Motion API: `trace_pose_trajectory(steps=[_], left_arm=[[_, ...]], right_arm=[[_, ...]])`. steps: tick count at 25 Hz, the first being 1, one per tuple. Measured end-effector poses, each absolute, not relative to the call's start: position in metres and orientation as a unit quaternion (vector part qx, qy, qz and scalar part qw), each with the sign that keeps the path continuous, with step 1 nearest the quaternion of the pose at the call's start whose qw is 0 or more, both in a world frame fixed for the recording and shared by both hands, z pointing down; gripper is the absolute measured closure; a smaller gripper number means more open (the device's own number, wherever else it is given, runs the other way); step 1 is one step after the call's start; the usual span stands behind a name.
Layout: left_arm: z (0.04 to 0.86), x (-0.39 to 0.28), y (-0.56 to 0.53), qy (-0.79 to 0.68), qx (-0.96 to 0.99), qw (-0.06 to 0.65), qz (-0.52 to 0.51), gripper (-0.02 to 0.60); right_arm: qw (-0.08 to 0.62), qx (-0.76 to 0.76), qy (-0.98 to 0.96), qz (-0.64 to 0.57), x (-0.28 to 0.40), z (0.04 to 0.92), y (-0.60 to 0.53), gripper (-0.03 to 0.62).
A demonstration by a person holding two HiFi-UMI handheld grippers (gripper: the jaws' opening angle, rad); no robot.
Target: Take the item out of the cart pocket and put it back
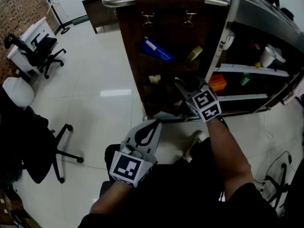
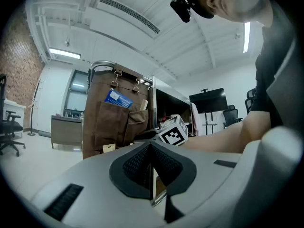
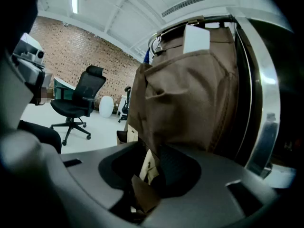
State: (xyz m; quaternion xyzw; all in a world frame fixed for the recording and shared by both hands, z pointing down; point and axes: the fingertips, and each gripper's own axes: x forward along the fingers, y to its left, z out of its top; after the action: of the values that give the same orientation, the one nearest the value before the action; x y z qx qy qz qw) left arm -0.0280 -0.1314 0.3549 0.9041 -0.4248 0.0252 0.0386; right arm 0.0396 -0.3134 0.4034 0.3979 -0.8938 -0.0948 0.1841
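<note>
Two tools: we count one per hand. The left tool (image 1: pixel 156 125) hangs below the brown organizer (image 1: pixel 135 27), apart from it. The right tool (image 1: pixel 183 86) is up against the organizer's lower right part.
Left tool state: clenched, with the pads meeting along one line and nothing between them.
Right tool state: we see it grasping a cardboard item (image 3: pixel 148 167), a tan piece with a pale label that fills the gap between the pads.
Task item: one cardboard item sits at the mouth of a lower pocket (image 3: pixel 190 103) of the organizer. The pocket's brown cloth hangs down onto the pads. In the head view the tool hides the item.
Organizer: one brown cloth panel hangs from the cart's metal handle (image 1: pixel 118 1) on two clips (image 1: pixel 148 19).
Pocket contents: we count three things. One blue packet (image 1: pixel 156 50) sits in the upper left pocket, one tan roll (image 1: pixel 193 54) in the upper right, and one small tan card (image 1: pixel 154 79) lower down, left of the right tool.
Shelves: two pale shelves (image 1: pixel 251 70) stand right of the organizer.
Shelf contents: one orange thing (image 1: pixel 217 82) is nearest the organizer, with one green thing (image 1: pixel 244 80) beyond it and one white cup (image 1: pixel 267 57) further right and higher.
Chairs: two black office chairs (image 1: pixel 40 51) stand on the pale floor (image 1: pixel 95 108), well left of the organizer.
</note>
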Motion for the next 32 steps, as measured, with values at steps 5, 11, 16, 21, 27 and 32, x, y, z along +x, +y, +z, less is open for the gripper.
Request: trace_pose_trajectory(steps=[5, 11, 16, 21, 27, 32], left_arm=[[0.358, -0.027, -0.132, -0.427, 0.903, 0.044, 0.023, 0.581], [0.361, -0.028, -0.134, -0.425, 0.904, 0.047, 0.023, 0.581], [0.359, -0.028, -0.134, -0.423, 0.905, 0.047, 0.021, 0.581], [0.359, -0.030, -0.133, -0.423, 0.905, 0.047, 0.021, 0.581], [0.360, -0.030, -0.131, -0.424, 0.904, 0.045, 0.024, 0.581], [0.358, -0.030, -0.128, -0.423, 0.905, 0.042, 0.022, 0.581]], right_arm=[[0.193, 0.399, -0.892, -0.091, 0.041, 0.416, -0.324, 0.455], [0.229, 0.381, -0.892, -0.078, 0.033, 0.446, -0.325, 0.456], [0.224, 0.382, -0.895, -0.057, 0.032, 0.454, -0.328, 0.456], [0.220, 0.387, -0.894, -0.056, 0.034, 0.455, -0.332, 0.490], [0.213, 0.395, -0.893, -0.033, 0.036, 0.454, -0.328, 0.515], [0.189, 0.406, -0.894, -0.014, 0.041, 0.444, -0.324, 0.519]])
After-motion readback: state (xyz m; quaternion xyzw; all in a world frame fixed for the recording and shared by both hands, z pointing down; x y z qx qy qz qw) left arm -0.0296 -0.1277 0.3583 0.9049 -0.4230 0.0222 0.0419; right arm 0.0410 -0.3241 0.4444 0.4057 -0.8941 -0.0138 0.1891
